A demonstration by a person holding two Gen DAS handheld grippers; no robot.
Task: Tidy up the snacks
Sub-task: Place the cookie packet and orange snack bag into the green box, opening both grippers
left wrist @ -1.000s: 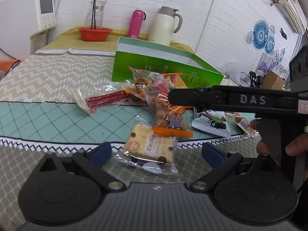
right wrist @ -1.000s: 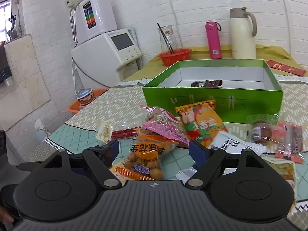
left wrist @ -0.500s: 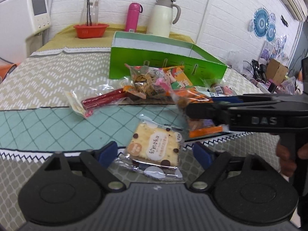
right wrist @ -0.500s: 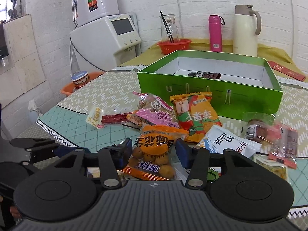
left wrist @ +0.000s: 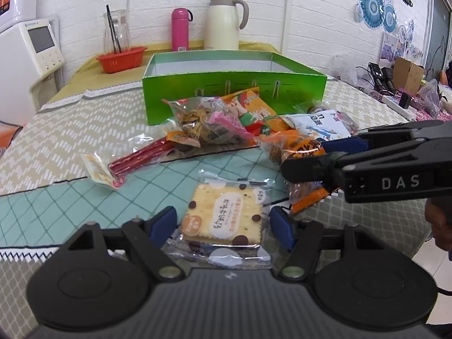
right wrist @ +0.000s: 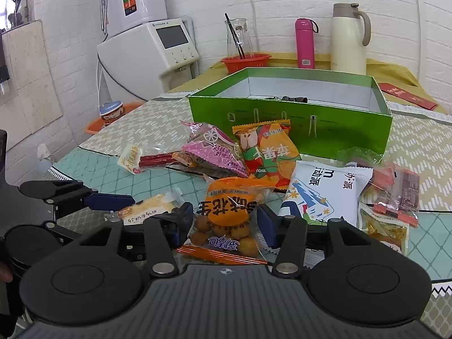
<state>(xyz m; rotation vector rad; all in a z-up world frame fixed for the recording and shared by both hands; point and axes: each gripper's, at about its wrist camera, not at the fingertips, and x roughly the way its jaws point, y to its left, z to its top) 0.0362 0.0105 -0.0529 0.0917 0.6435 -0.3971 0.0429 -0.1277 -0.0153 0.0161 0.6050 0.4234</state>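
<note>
A pile of snack packets lies in front of an open green box (left wrist: 234,96) (right wrist: 291,118). My left gripper (left wrist: 223,226) is open, its blue pads on either side of a cracker packet (left wrist: 226,217) that lies on the teal mat. My right gripper (right wrist: 226,220) has closed in around an orange packet of coated nuts (right wrist: 228,214); its pads touch or nearly touch the packet's sides. The right gripper also shows in the left wrist view (left wrist: 325,155), over the same orange packet (left wrist: 296,149). A dark wrapper (right wrist: 288,99) lies inside the box.
A red-stick snack (left wrist: 135,161), a pink triangular packet (right wrist: 214,152), an orange-green packet (right wrist: 268,152), a white-blue packet (right wrist: 319,189) and small packets (right wrist: 392,186) lie around. A red basket (left wrist: 121,59), pink bottle (left wrist: 180,28) and cream jug (left wrist: 223,22) stand behind the box.
My right gripper has narrowed around the orange nut packet and the packet has shifted right. My left gripper has moved up to the cracker packet, which now lies between its pads.
</note>
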